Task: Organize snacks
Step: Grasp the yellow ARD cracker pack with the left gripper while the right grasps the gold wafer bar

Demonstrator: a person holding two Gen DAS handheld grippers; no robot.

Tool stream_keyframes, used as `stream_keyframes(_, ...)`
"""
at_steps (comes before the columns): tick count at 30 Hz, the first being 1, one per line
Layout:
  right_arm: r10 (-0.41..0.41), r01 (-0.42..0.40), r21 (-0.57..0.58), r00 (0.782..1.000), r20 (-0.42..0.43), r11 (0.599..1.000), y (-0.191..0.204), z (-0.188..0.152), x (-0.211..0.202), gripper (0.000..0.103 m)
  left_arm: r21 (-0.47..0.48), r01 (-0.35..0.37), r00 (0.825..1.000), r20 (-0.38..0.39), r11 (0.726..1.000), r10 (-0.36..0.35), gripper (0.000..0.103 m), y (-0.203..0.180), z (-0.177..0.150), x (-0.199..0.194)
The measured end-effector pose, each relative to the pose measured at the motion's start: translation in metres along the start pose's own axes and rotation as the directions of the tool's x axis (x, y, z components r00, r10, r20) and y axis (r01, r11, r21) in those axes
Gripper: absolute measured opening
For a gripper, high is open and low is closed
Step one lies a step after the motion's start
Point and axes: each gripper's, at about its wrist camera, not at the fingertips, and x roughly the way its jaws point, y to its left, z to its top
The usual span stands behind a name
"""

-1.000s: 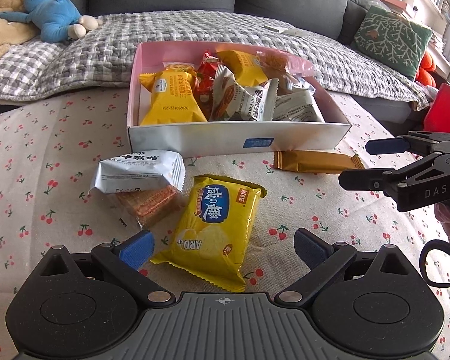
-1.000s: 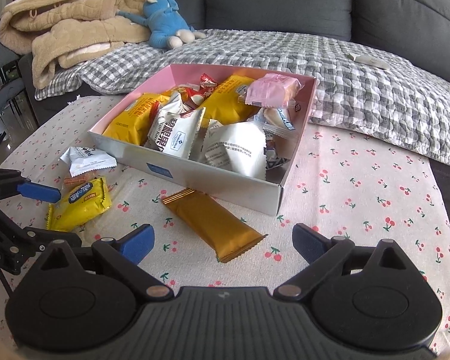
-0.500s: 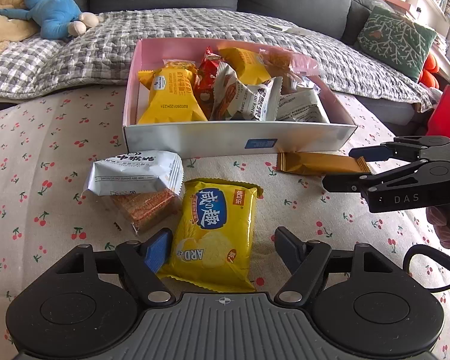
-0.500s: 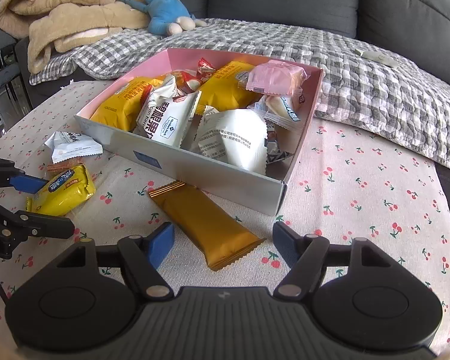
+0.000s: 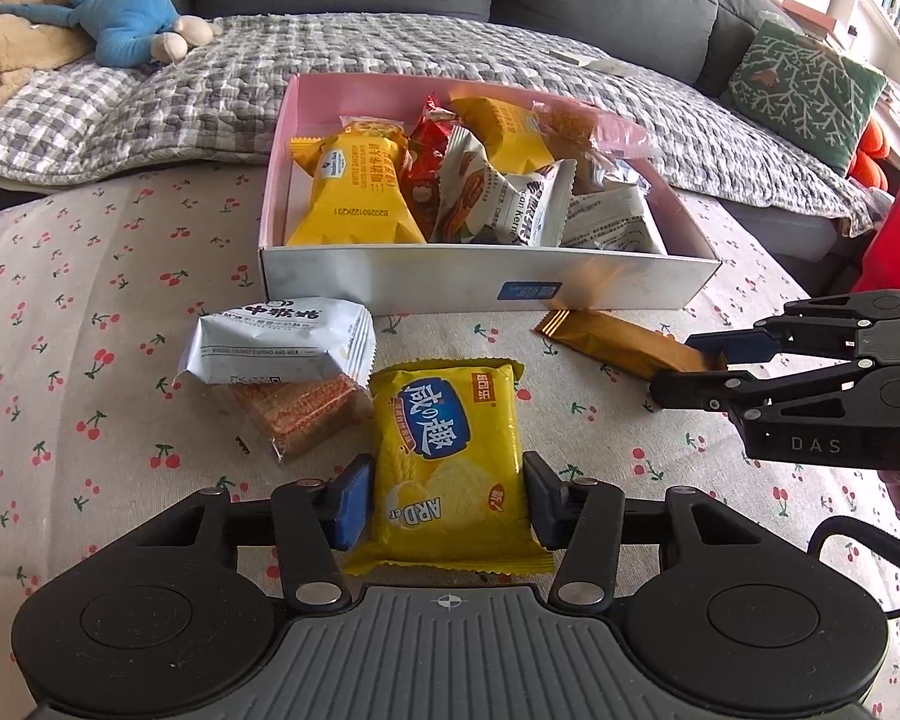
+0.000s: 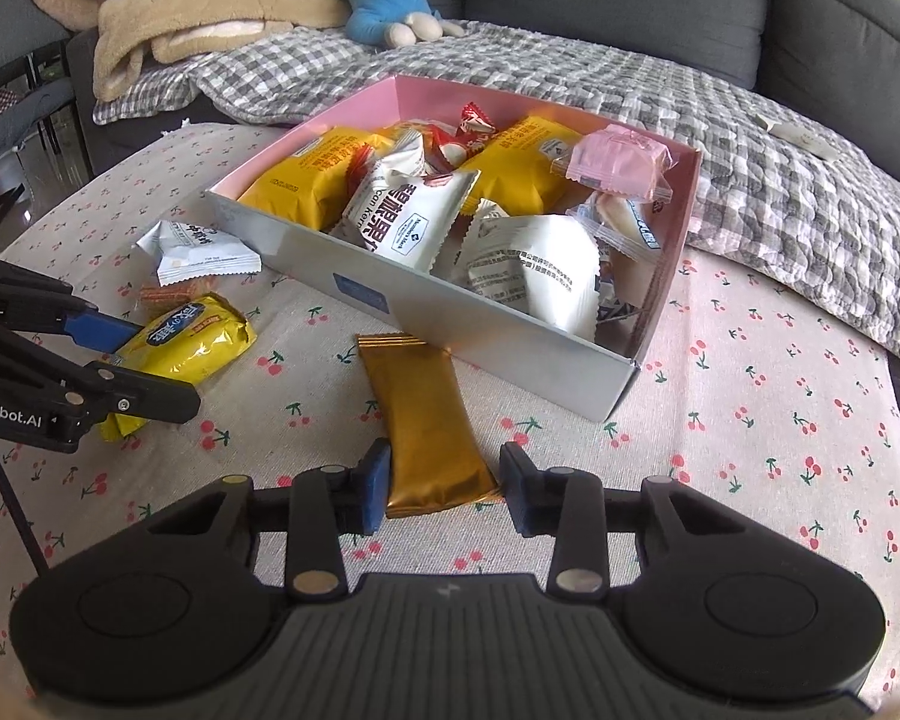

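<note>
Left wrist view: left gripper (image 5: 447,501) with jaws closing around the near end of the yellow cracker packet (image 5: 450,456), both pads at the wrapper's edges, packet flat on the cherry-print cloth (image 5: 90,300); whether the pads already press cannot be told. Right wrist view: right gripper (image 6: 444,489) with jaws closing on the near end of the gold bar (image 6: 429,420), left pad touching the wrapper, right pad just beside it with a sliver of gap; bar lies on the cloth, far end just beside the front wall of the pink-lined box (image 5: 486,282). Step in hand, by judgement: two-handed pickup of loose snacks, grasp nearly made, no lift yet. Next move calls for: firm closure on each wrapper, a lift clear of the cloth and over the box wall, release into the box; thin foil may slip or crumple, and the two grippers work near each other. Count, outside the box: four items, namely one yellow cracker packet, one gold bar, one white packet (image 5: 282,345), one clear-wrapped wafer (image 5: 300,414) partly beneath it. Count, inside the box: two large yellow packs, three or so white packs, one pink-wrapped piece, several small red and clear wrappers, heaped, exact total not countable. Count, grippers: two
</note>
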Motion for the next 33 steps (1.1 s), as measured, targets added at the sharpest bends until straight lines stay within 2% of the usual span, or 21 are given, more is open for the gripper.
stream_keyframes(12,0.029,-0.033,-0.059,0.997,-0.070,0.998,0.017,0.000,-0.008,0.034,0.007,0.014,1.000,-0.019,1.000,-0.014,0.049,-0.006,-0.002,-0.004)
stream_keyframes(16,0.039,-0.043,-0.038,0.994,-0.106,0.998,0.017,0.000,-0.010,0.035,0.017,0.020,1.000,-0.024,1.000,-0.019,0.049,-0.008,-0.003,-0.005)
stream_keyframes(19,0.046,-0.050,-0.033,0.994,-0.098,0.998,0.018,-0.001,-0.011,0.039,0.025,0.018,1.000,-0.019,1.000,-0.017,0.051,-0.009,-0.003,-0.004)
stream_keyframes(22,0.057,-0.059,-0.037,0.996,-0.072,0.998,0.020,0.000,-0.010,0.054,0.017,0.017,1.000,-0.015,1.000,-0.017,0.053,-0.009,-0.003,-0.003)
stream_keyframes(23,0.060,-0.063,-0.040,0.996,-0.064,0.997,0.021,0.002,-0.009,0.055,0.012,0.020,1.000,-0.012,1.000,-0.020,0.054,-0.009,-0.003,-0.003)
stream_keyframes(25,0.057,-0.059,-0.038,0.997,-0.047,0.998,0.021,0.003,-0.006,0.054,-0.001,0.024,1.000,-0.004,1.000,-0.024,0.057,-0.008,-0.004,-0.003)
stream_keyframes(28,0.049,-0.051,-0.025,0.998,-0.048,0.998,0.021,0.004,0.000,0.047,-0.013,0.017,1.000,0.008,1.000,-0.017,0.057,-0.007,-0.004,-0.002)
stream_keyframes(30,0.051,-0.052,-0.027,0.998,-0.040,0.998,0.022,0.004,0.000,0.047,-0.019,0.015,1.000,0.016,1.000,-0.015,0.057,-0.006,-0.003,-0.001)
stream_keyframes(33,0.063,-0.064,-0.034,0.997,-0.038,0.997,0.025,0.003,-0.001,0.038,-0.029,0.014,1.000,0.027,0.999,-0.014,0.056,-0.005,-0.003,-0.001)
